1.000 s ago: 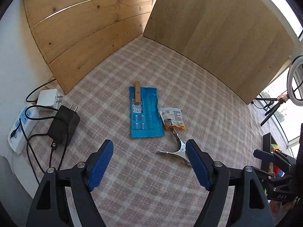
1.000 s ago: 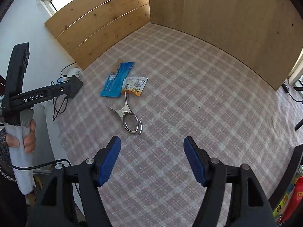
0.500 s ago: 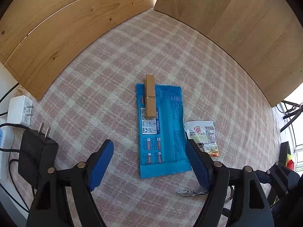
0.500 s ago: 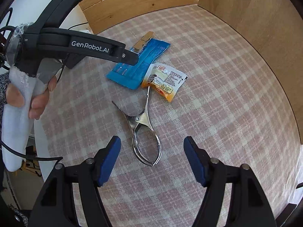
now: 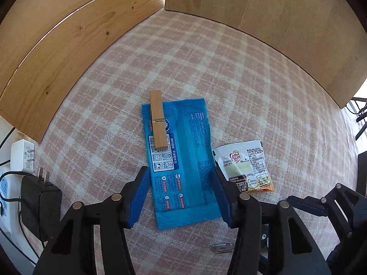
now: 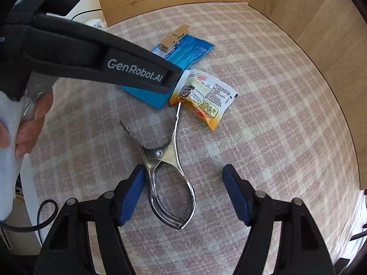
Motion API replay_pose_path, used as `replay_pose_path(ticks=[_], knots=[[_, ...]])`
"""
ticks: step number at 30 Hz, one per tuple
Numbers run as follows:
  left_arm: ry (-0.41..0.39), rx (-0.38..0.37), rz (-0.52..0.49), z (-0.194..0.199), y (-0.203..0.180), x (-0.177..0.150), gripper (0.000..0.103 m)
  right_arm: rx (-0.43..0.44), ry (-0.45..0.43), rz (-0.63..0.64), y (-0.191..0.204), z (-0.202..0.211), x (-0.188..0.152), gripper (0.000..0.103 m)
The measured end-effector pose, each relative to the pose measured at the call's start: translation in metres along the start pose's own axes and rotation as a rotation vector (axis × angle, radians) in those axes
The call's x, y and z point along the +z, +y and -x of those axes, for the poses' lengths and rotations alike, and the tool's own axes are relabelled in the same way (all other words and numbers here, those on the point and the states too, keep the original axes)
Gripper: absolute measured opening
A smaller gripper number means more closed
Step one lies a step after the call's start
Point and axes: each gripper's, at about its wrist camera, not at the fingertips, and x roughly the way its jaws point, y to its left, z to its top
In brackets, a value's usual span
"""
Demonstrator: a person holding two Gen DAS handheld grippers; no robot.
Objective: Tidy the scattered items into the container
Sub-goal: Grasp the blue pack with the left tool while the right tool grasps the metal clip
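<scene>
Left gripper: we see its jaws have just been closing, pads either side of the blue packet, contact unclear.
Right gripper: spread around the metal clip.
Wooden peg: clipped on the packet.
Creamer sachet: beside it on the checked cloth.

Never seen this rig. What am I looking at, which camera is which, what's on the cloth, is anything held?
There is no robot: a person carries a two-finger claw in each hand, each with a fisheye camera looking along its fingers. In the left camera view, the left claw straddles a blue packet that has a wooden clothespin lying on it. Its jaws have just been closing, but are not yet clearly pinching the packet. A creamer sachet lies beside the packet. In the right camera view, the right claw is open around a metal clip. Nothing is lifted. All lies on a checked cloth.
</scene>
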Motion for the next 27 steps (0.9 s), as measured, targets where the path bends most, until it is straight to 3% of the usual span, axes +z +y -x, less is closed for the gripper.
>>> replay_pose_path(ticks=[3, 6, 12, 15, 17, 22, 27], knots=[[-0.003, -0.002, -0.001, 0.003, 0.000, -0.002, 0.034, -0.002, 0.006, -0.037, -0.003, 0.001, 0.000, 0.063], [0.005, -0.031, 0.008, 0.007, 0.006, -0.007, 0.024, -0.008, 0.015, -0.043, -0.007, 0.005, 0.000, 0.040], [0.014, -0.077, 0.017, 0.020, 0.009, -0.028, 0.015, 0.013, 0.031, -0.102, -0.021, 0.014, -0.013, 0.037], [0.000, -0.120, 0.051, 0.034, 0.014, -0.037, 0.001, 0.049, 0.032, -0.172, -0.034, 0.022, -0.021, 0.034], [-0.010, -0.155, 0.062, 0.044, 0.017, -0.042, 0.001, 0.054, 0.022, -0.195, -0.041, 0.030, -0.027, 0.034], [-0.007, -0.121, 0.052, 0.050, 0.017, -0.052, 0.001, 0.050, 0.001, -0.240, -0.061, 0.046, -0.047, 0.034], [-0.054, -0.128, 0.058, 0.077, 0.015, -0.057, 0.001, 0.065, -0.031, -0.305, -0.079, 0.066, -0.060, 0.034]])
